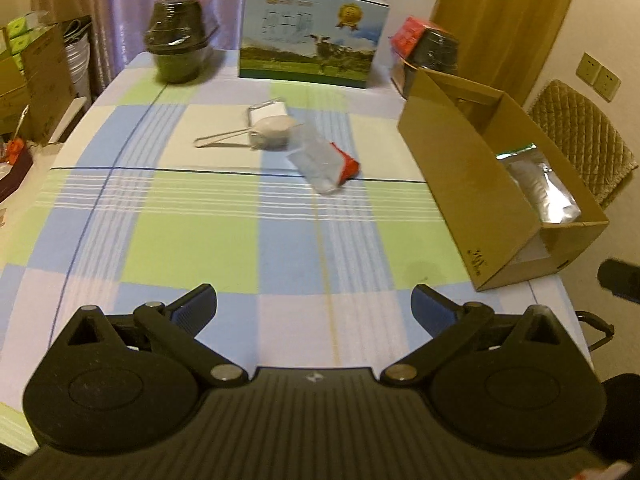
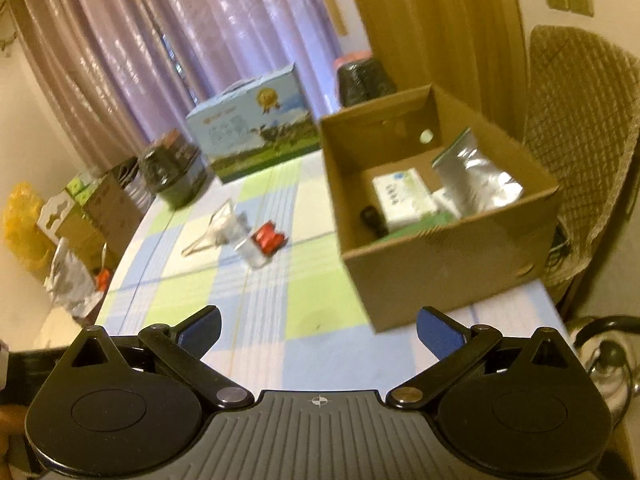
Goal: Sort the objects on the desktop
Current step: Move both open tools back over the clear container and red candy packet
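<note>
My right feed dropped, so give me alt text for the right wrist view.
The open right claw hovers empty over a checked tablecloth, facing an open cardboard box holding a silver pouch and white packets. A clear bag with a red item lies mid-table.

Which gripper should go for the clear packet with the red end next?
Probably the left gripper: the packet lies nearly straight ahead of its open jaws. The right gripper, also open, sits nearer the cardboard box.
</note>
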`<state>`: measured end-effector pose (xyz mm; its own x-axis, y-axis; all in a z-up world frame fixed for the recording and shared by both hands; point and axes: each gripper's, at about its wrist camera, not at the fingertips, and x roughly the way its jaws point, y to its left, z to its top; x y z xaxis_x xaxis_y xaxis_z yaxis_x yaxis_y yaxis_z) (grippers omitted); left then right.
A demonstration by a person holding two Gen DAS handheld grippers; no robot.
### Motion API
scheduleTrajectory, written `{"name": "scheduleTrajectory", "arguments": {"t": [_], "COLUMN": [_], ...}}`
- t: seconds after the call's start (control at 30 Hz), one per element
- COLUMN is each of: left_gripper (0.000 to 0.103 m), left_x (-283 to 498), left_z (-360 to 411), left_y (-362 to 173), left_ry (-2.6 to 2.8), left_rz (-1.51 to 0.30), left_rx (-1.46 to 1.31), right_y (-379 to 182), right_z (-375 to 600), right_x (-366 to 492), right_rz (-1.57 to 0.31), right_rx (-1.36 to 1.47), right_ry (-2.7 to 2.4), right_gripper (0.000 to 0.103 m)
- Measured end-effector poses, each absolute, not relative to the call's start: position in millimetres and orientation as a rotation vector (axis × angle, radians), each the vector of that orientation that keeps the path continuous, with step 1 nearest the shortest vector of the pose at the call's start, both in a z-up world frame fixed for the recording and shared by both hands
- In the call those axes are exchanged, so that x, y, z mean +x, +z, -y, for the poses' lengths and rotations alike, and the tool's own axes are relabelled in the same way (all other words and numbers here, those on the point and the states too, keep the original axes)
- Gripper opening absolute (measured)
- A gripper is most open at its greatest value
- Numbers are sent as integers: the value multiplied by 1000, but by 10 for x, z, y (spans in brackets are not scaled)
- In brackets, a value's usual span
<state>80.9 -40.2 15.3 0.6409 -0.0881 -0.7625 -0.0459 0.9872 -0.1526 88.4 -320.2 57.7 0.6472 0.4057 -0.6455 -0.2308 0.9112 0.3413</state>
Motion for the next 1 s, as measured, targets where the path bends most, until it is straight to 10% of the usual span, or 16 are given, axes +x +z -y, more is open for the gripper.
{"name": "scheduleTrajectory", "arguments": {"t": [1.0], "left_gripper": [102], "left_x": [958], "left_z": [-146], "left_y": [79], "left_ry": [32], "left_rz": [-881], "left_rx": [-139], "right_y": [374], "right_z": [2336], "right_x": [1068], "right_rz": [-791], "right_rx": [84], "right_ry": [487], "right_gripper": [101]}}
